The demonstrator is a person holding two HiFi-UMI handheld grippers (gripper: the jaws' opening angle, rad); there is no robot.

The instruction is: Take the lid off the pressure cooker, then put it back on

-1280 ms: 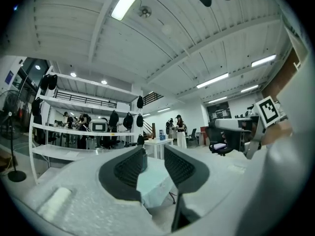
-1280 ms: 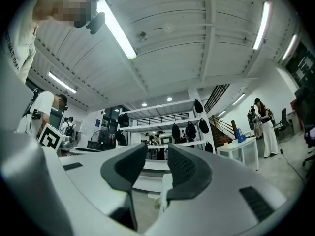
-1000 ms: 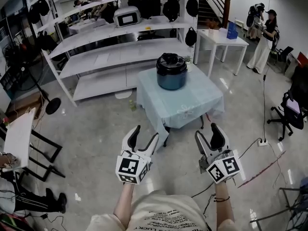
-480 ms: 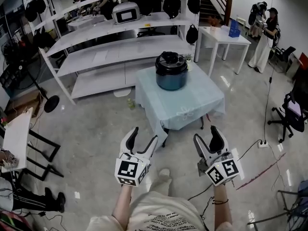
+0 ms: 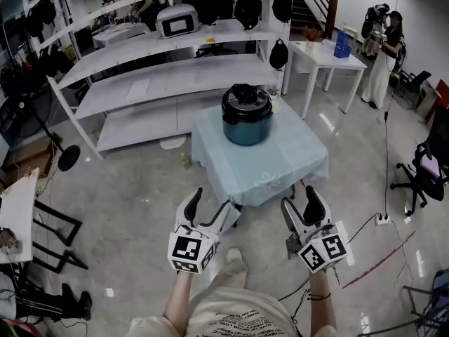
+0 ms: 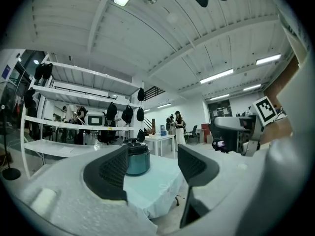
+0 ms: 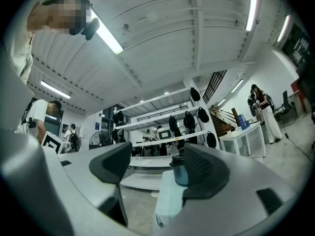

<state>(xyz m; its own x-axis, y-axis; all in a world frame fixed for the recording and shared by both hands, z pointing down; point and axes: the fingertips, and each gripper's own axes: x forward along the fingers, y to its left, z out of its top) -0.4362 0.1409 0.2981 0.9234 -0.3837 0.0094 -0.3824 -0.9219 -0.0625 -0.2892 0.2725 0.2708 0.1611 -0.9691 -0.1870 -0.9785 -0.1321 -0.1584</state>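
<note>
Two claws are held out side by side above the grey floor (image 5: 126, 188), short of the table (image 5: 280, 163) and well apart from anything on it. The left claw (image 5: 212, 201) has its jaws spread wide, having just been opening, and nothing sits between them; its own view shows only the distant pressure cooker (image 6: 137, 159) in the gap. The right claw (image 5: 300, 199) has also just been opening and is likewise wide and empty, with the cooker partly behind its right-hand jaw in its own view. The pressure cooker (image 5: 247, 114), teal-bodied, stands upright toward the far side of the table, on a pale blue cloth (image 5: 231, 167). Its black lid (image 5: 247, 95) appears to be seated on the pot, though at this range the seam is hard to judge. A white shelving rack (image 5: 161, 83) stands beyond the table.
</note>
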